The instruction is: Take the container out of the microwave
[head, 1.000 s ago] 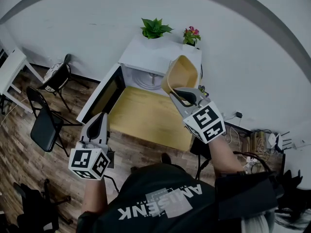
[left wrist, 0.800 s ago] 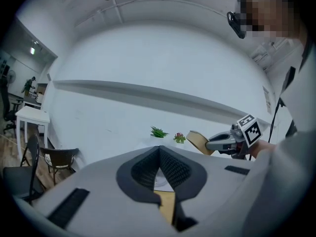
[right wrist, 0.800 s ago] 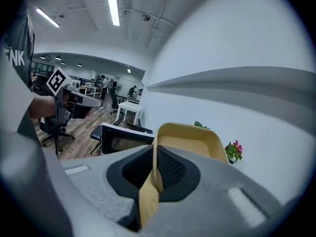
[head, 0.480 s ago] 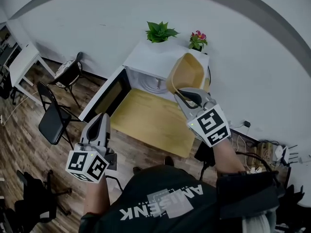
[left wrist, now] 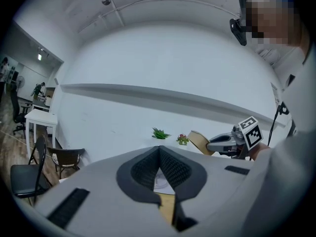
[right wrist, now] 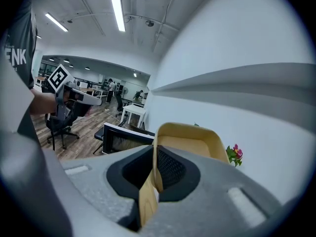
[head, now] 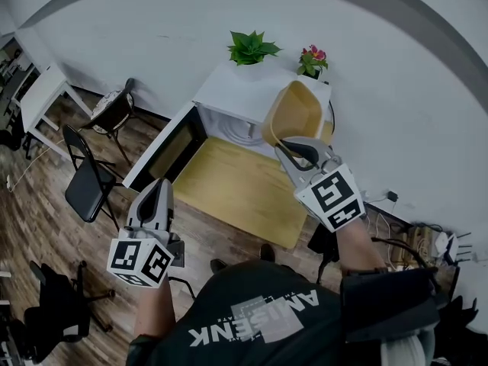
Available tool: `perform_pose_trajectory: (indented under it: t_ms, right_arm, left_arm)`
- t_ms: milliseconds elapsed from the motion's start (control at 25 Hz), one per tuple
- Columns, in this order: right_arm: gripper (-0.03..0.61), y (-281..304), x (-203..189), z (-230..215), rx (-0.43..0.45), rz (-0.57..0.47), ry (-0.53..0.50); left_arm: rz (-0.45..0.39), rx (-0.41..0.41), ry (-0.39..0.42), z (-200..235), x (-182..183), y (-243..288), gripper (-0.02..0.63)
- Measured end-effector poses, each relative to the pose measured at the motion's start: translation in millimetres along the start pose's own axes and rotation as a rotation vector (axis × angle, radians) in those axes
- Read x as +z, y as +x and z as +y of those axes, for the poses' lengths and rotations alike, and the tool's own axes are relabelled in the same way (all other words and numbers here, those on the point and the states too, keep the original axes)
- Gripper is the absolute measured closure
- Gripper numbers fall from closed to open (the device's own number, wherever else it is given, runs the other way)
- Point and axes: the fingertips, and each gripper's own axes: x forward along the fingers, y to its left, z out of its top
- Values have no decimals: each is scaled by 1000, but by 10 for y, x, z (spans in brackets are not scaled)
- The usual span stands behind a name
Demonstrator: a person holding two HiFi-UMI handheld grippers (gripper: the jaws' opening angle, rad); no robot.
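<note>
right gripper (head: 290, 146): clamped on the rim of the tan container (head: 294, 113) | container: out of the open microwave (head: 244, 90), tipped up in the air just in front of it | left gripper (head: 158, 191): jaws totally closed, nothing in 'em

The right hand-held gripper (head: 285, 146), clamped on the rim of the container (head: 296, 113), lifted it slightly and carried it toward the left of the head view, relative to the microwave (head: 242, 95). The left hand-held gripper (head: 160, 186) shifted the same way.
</note>
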Motion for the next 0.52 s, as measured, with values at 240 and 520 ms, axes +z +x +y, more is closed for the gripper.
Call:
perform_pose_trajectory:
  t_ms: [240,520]
  right_arm:
    - [552,38,-23,-29,-4,-5,6]
    - [552,33,-15,-4,-13,-2,2]
  left_arm:
    - [-3,23,28,14,51,-3,612]
    - [-4,28,50,30,20,-48,612]
